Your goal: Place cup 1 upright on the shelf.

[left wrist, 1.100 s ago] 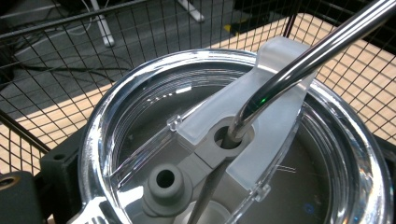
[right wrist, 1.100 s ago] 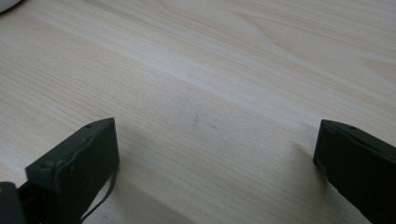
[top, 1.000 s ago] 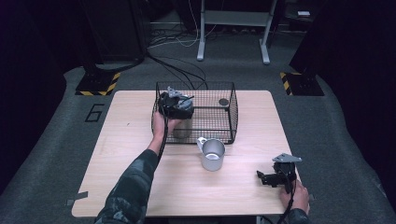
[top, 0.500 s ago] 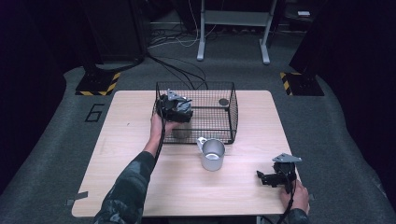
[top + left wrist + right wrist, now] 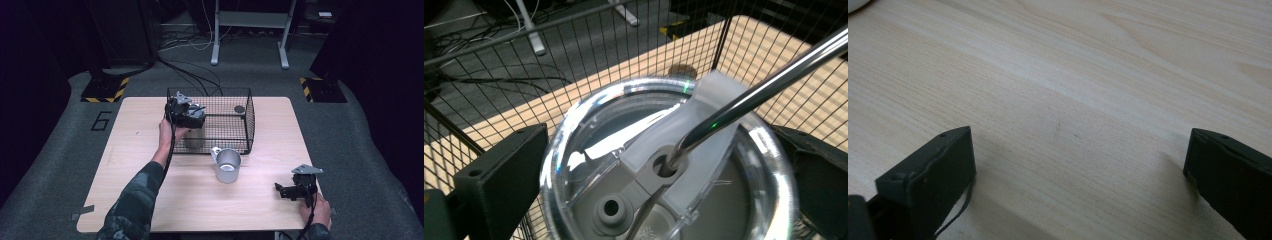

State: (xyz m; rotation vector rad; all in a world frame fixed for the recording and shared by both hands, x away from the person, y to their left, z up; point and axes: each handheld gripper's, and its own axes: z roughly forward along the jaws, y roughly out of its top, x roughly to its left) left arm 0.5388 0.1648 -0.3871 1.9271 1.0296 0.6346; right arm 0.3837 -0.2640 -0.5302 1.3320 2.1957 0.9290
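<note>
High view first: your wooden table (image 5: 150, 165) spans most of the scene, and on its far half stands the black wire basket (image 5: 235, 140), open at the top. Just in front of the basket's near wall, and apart from it, the metal mug (image 5: 228, 166) sits upright with its handle turned toward the basket.

Your left gripper (image 5: 186, 112) hangs over the basket's left end, with your sleeved left forearm running up to it from the bottom edge. Under it, inside the basket's left corner, a pale tumbler (image 5: 194, 138) stands upright behind the mesh. Left gripper view looks straight down on its top: the clear round lid (image 5: 589, 165) sits between your two black jaws, one at each side of its rim, so your left gripper (image 5: 664, 170) is closed around that lid. A shiny metal straw (image 5: 764, 85) rises out of the lid's centre hole and leans off toward the upper right. Whether the tumbler's base rests on the basket floor, you cannot tell from these angles.

Your right gripper (image 5: 289, 190) rests low at the table's near right corner, well apart from the mug and the basket. Right gripper view shows its jaws spread wide over bare wood, with nothing between them.

A small dark disc (image 5: 239, 108) lies in the basket's far right corner.
</note>
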